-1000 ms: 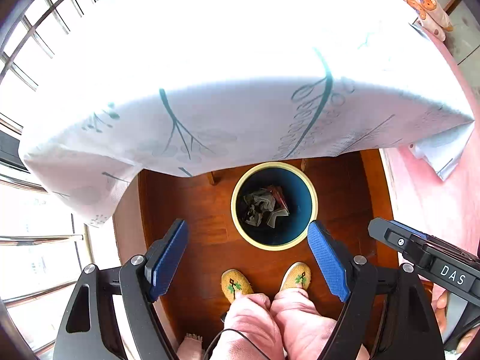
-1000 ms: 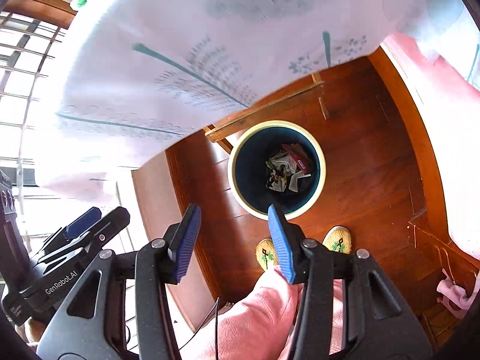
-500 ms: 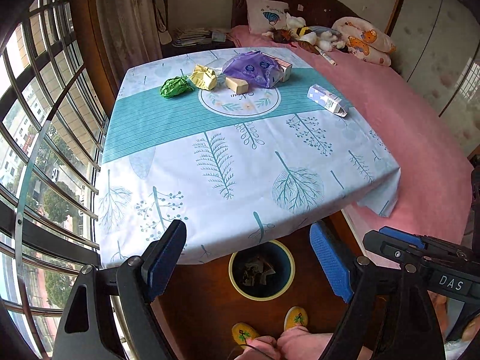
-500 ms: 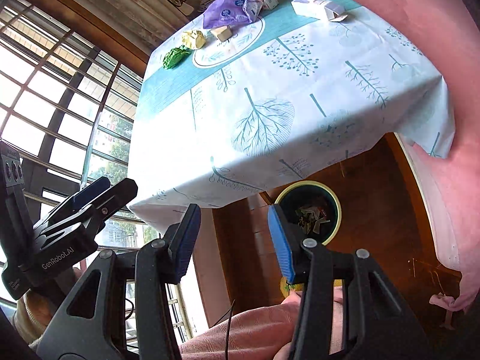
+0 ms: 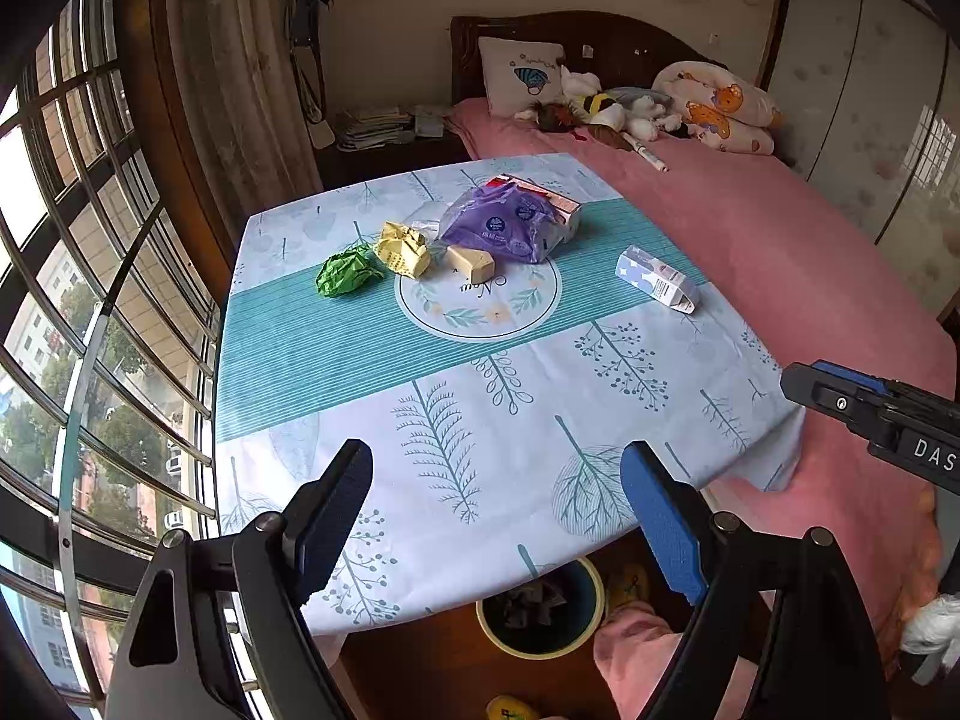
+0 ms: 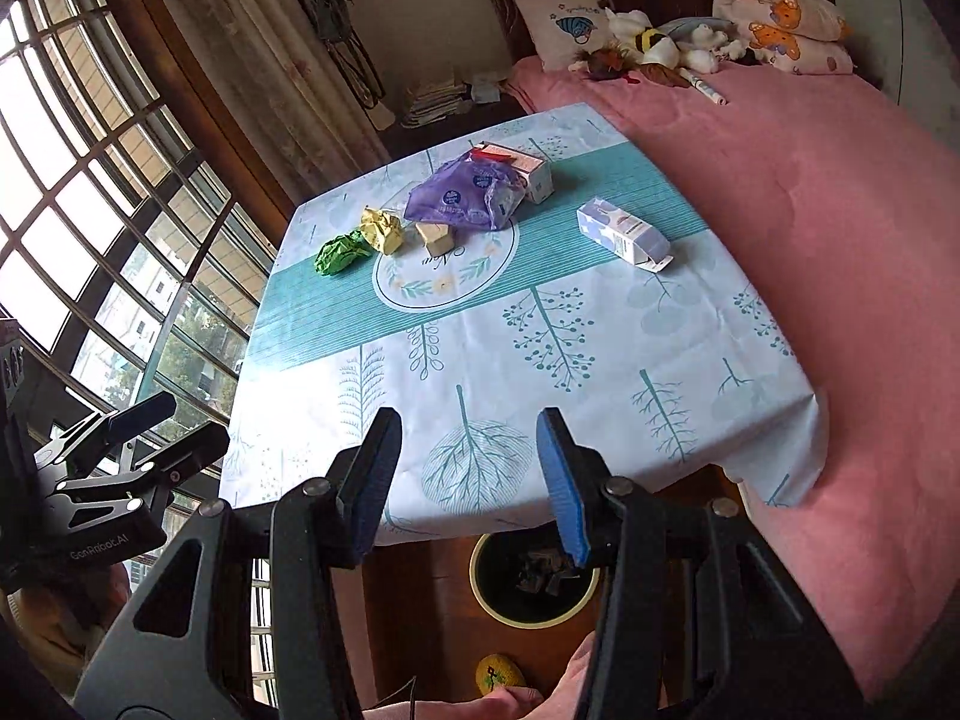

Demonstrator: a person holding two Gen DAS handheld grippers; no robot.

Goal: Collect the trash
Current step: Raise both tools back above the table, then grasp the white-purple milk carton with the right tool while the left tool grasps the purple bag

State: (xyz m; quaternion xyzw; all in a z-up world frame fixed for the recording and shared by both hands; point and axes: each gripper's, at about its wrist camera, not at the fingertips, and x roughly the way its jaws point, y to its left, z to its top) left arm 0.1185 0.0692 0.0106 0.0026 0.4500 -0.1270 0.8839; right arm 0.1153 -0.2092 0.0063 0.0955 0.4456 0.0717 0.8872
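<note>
hanging above the near edge of the table (image 5: 600, 396), the left gripper (image 5: 498, 516) has its two blue fingers spread wide with nothing between them. the right gripper (image 6: 468, 474) is beside it, held over the same edge, and its fingers are also apart and hold nothing, with a smaller gap.

the trash sits far back on the table, on the leafy blue cloth. a crumpled green paper (image 5: 347, 272) lies on the left, just beside a crumpled yellow paper (image 5: 403, 248). next comes a small tan box (image 5: 472, 263), touching a big purple bag (image 5: 501, 227). a pink and white box (image 5: 555, 210) peeks out from behind the purple bag. a milk carton (image 5: 657, 279) lies on its side, alone, well apart on the right.

down on the wood floor, under the near table edge, stands a round bin (image 6: 528, 591) with a pale rim. some scrunched trash is already inside it. a pink bed (image 5: 810, 252) is right next to the table.
</note>
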